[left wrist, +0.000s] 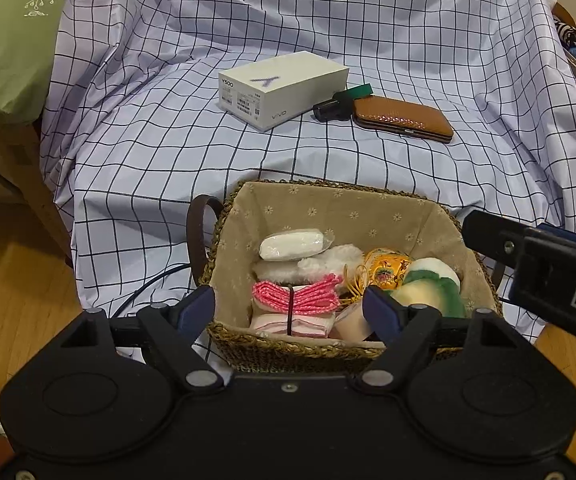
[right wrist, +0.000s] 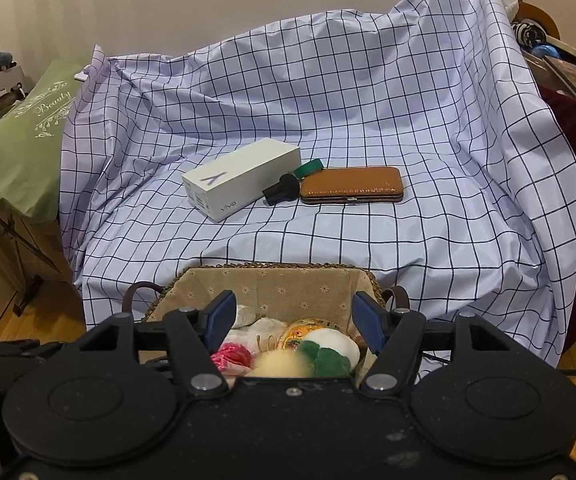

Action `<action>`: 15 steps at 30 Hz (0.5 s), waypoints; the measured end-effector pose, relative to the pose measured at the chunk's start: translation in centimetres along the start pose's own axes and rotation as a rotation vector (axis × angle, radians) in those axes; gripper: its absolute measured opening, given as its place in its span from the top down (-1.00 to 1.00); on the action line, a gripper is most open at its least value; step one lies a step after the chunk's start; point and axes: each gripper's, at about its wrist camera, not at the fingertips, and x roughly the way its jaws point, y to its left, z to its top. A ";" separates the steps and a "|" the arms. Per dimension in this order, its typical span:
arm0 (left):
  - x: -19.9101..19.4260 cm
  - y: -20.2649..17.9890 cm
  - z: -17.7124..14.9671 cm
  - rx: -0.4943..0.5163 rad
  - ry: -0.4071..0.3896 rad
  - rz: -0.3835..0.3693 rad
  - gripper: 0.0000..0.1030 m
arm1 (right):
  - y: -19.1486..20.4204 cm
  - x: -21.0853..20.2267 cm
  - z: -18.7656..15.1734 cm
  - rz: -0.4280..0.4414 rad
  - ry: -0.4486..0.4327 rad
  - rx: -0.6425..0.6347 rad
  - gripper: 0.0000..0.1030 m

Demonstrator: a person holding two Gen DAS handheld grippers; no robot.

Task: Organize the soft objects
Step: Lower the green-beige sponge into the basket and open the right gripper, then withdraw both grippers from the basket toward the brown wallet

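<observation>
my left gripper (left wrist: 290,308) hangs over the near rim of the basket (left wrist: 428,216), fingers spread with nothing between the pads; the pink bundle (left wrist: 296,294) lies below the gap, untouched. my right gripper (right wrist: 294,322) hovers over the same basket from the near side, fingers also apart and empty. no earlier look to compare, so i only say how they stand.

the soft things all sit in the basket: a white roll (left wrist: 292,244) at the back left, white fluff (left wrist: 336,258) beside it, the pink bundle in front, a green and cream plush (left wrist: 432,286) at the right, a gold pouch (left wrist: 388,266) between them.

i judge them light and squashy; they will give under the pads and not slip much. the pink bundle is banded in the middle, so i would pinch across that band. the plush i would take at its thickest part.

the box (left wrist: 284,88) and wallet (left wrist: 404,118) on the cloth (left wrist: 128,160) look hard; i would leave them.
</observation>
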 end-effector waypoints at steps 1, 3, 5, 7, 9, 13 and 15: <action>0.0 0.0 0.0 0.000 0.001 0.000 -0.49 | -0.1 0.0 0.0 -0.002 0.001 0.003 -0.24; 0.0 0.0 0.0 -0.002 0.002 -0.001 -0.49 | -0.2 0.1 0.0 -0.005 0.003 0.007 -0.24; 0.0 0.0 0.0 -0.002 0.002 -0.001 -0.49 | -0.3 0.1 0.0 -0.009 0.007 0.010 -0.24; 0.0 0.0 0.0 -0.002 0.002 0.000 -0.50 | -0.4 0.2 -0.1 -0.011 0.011 0.014 -0.24; 0.0 0.0 0.0 -0.003 0.003 0.000 -0.50 | -0.4 0.2 -0.1 -0.015 0.014 0.016 -0.24; 0.0 0.0 0.0 -0.002 0.002 0.000 -0.51 | -0.4 0.3 -0.1 -0.017 0.019 0.018 -0.24; 0.0 0.1 0.0 -0.003 0.001 0.001 -0.52 | -0.5 0.4 -0.2 -0.018 0.022 0.019 -0.24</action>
